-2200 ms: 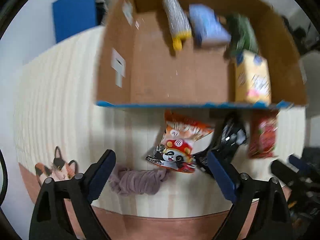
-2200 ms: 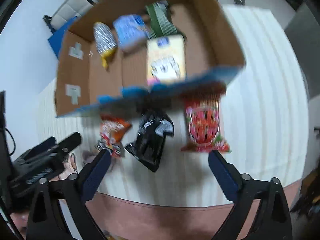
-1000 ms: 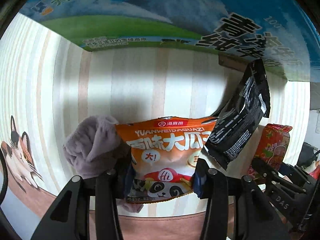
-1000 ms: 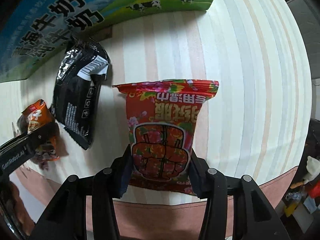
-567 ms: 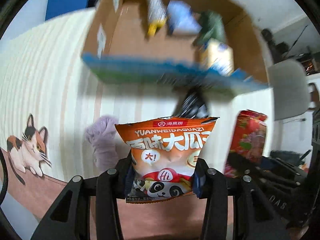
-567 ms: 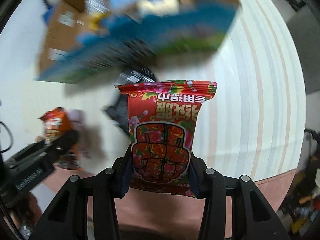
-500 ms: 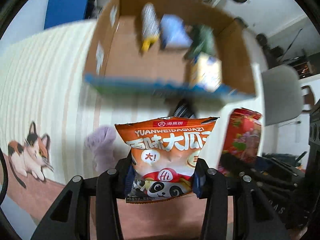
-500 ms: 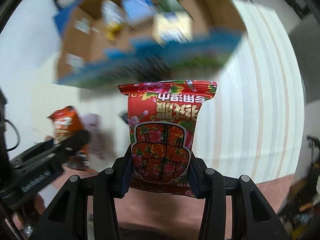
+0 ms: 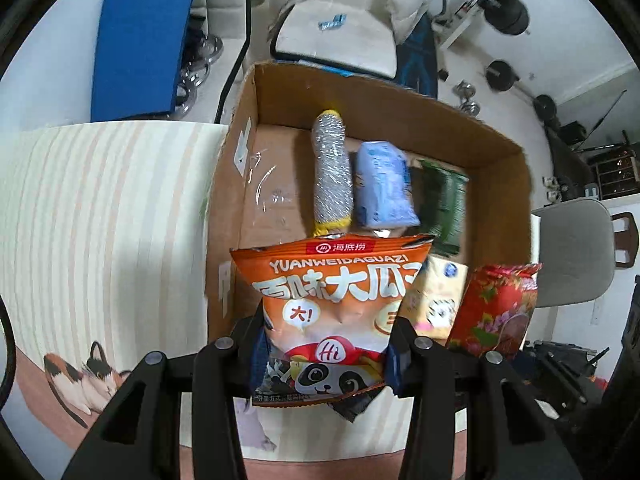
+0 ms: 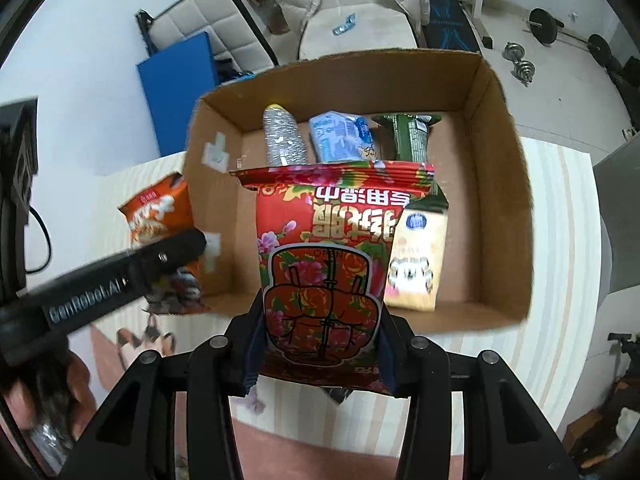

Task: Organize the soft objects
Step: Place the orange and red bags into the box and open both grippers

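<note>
My left gripper (image 9: 322,354) is shut on an orange snack bag (image 9: 332,300) and holds it up over the near-left part of the open cardboard box (image 9: 500,152). My right gripper (image 10: 320,350) is shut on a red flowered snack bag (image 10: 328,264) and holds it above the box (image 10: 508,184) near its front wall. The red bag also shows in the left wrist view (image 9: 496,308). The orange bag shows at the left in the right wrist view (image 10: 156,212).
In the box lie a silver wrapped roll (image 9: 332,176), a blue packet (image 9: 382,184), a green packet (image 9: 444,204) and a yellow packet (image 10: 416,256). A black bag corner (image 9: 352,408) and a purple cloth (image 9: 252,420) lie on the striped table (image 9: 100,220).
Both grippers closed on their bags on the table, lifted them, and carried them up over the open box.
</note>
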Action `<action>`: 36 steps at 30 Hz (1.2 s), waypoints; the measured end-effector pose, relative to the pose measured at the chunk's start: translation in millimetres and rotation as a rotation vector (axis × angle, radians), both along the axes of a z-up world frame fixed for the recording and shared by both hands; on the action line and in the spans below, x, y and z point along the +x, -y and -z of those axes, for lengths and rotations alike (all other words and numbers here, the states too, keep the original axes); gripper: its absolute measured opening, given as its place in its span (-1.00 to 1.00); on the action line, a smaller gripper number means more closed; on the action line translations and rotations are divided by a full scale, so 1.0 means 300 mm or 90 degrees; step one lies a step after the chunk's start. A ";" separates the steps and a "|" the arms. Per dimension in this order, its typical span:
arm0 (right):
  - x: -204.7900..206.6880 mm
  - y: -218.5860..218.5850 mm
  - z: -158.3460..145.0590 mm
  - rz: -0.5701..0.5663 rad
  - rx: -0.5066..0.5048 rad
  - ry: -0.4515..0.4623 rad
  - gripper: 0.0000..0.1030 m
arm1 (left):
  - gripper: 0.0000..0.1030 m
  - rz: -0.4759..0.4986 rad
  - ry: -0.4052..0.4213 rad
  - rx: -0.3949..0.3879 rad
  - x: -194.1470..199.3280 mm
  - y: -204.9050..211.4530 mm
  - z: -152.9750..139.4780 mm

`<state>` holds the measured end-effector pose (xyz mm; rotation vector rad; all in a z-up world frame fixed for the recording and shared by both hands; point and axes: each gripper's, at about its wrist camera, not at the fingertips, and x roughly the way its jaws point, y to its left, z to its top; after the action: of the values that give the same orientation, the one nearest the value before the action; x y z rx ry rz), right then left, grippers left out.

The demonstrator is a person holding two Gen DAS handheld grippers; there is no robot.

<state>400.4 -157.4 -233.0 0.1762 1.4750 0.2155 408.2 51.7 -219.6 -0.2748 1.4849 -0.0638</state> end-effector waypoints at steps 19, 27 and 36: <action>0.171 -0.109 0.352 -0.036 -0.031 -0.108 -0.05 | -0.15 0.045 -0.176 0.002 0.111 0.023 0.326; 0.180 -0.134 0.339 -0.041 -0.047 -0.103 0.40 | 0.40 0.036 -0.155 0.000 0.072 0.005 0.296; 0.152 -0.102 0.260 -0.017 -0.076 -0.076 1.00 | 0.93 0.027 -0.066 0.062 -0.016 -0.021 0.160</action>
<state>445.9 -126.9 -310.9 0.0733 1.6045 0.1399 403.5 57.9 -267.5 -0.1703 1.5925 -0.0108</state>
